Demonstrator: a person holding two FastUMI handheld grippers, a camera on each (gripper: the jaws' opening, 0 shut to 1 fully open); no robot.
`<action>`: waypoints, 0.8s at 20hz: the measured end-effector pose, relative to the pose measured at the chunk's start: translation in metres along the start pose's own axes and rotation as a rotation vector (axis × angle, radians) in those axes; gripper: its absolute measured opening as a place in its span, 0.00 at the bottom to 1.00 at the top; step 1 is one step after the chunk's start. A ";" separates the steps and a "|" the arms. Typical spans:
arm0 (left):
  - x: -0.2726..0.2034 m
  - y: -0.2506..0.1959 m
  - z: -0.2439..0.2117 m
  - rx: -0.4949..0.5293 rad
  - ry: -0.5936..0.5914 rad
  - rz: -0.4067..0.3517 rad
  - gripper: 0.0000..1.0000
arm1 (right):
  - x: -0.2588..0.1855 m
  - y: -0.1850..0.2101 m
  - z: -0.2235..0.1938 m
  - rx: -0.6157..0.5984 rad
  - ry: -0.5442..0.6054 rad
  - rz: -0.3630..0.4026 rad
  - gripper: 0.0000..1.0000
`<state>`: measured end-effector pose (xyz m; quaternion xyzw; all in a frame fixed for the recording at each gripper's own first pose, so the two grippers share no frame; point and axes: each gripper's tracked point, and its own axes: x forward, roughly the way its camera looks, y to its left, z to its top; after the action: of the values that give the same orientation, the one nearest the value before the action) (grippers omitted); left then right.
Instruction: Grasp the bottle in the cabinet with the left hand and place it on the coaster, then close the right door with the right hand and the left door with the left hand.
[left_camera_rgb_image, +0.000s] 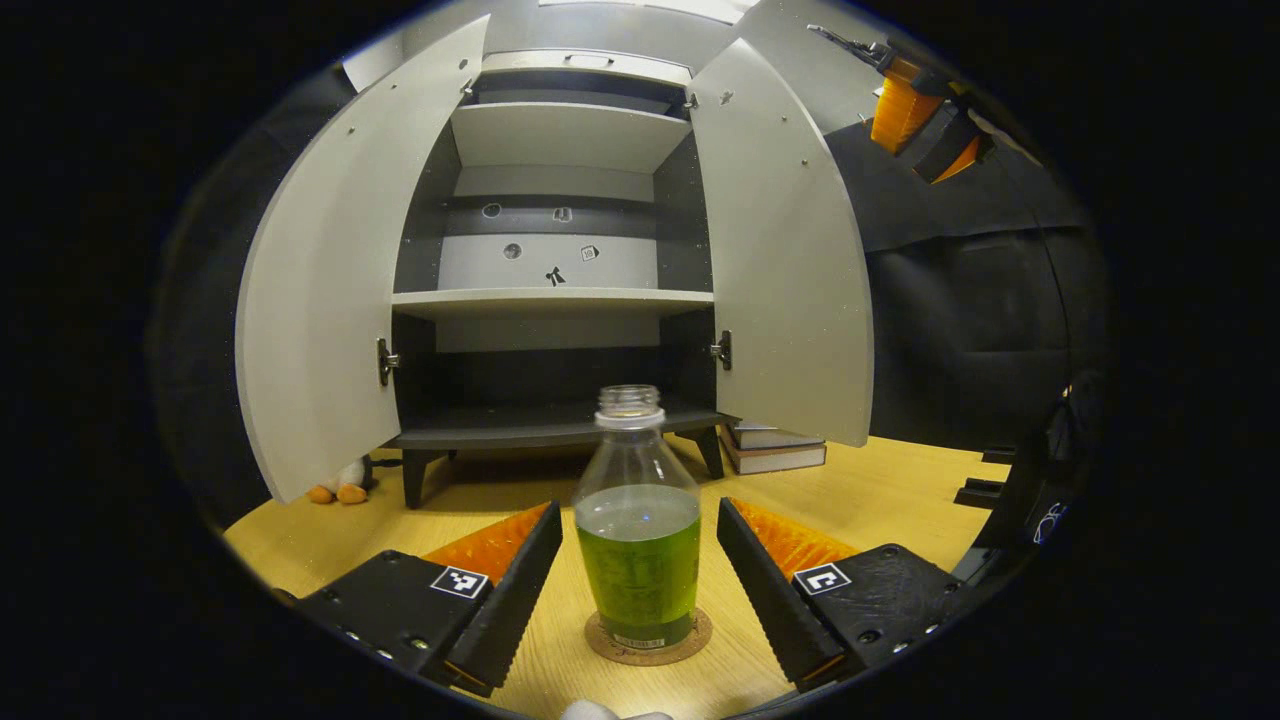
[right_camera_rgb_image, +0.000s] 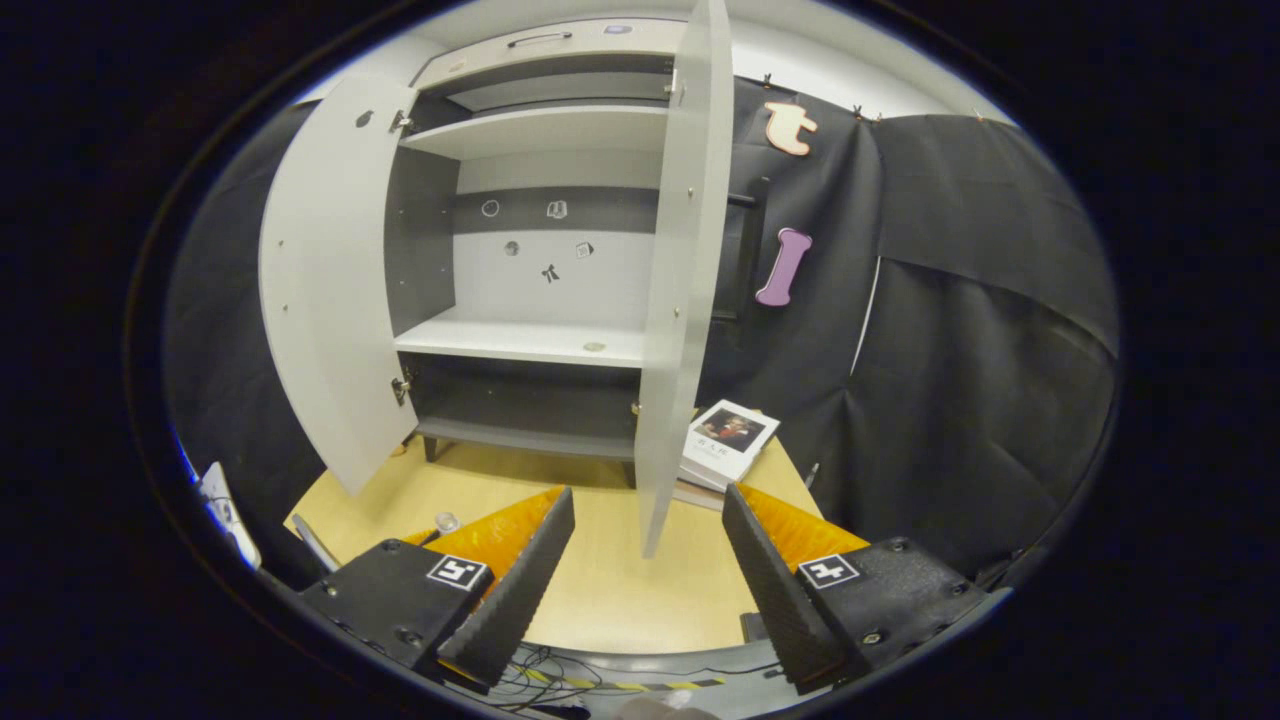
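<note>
Both grippers' jaws wide, empty; bottle (left_camera_rgb_image: 638, 520) on coaster (left_camera_rgb_image: 648, 640), coaster mostly hidden beneath.

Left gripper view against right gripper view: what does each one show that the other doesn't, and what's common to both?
Left gripper view: the bottle of green liquid stands on the coaster between the fingers of the open left gripper, which are clear of it; a plush toy sits by the left door. Right gripper view: the open right gripper faces the right door edge-on, and cables lie below. Both: the cabinet with both doors open, the wooden table, and books beside the cabinet.
</note>
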<state>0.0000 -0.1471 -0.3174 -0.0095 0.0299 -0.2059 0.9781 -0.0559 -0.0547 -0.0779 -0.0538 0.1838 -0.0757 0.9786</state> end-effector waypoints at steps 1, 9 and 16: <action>-0.002 0.002 0.005 -0.003 -0.004 0.012 0.95 | -0.001 0.000 -0.001 0.002 0.000 0.002 0.98; -0.011 0.014 0.057 0.002 -0.051 0.056 0.97 | -0.009 0.004 -0.004 0.018 -0.022 0.018 0.98; -0.034 0.053 0.136 -0.014 -0.081 0.170 0.97 | -0.016 0.008 0.007 0.027 -0.117 0.034 0.97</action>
<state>-0.0008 -0.0838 -0.1813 -0.0222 -0.0075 -0.1213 0.9923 -0.0672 -0.0438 -0.0673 -0.0416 0.1262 -0.0584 0.9894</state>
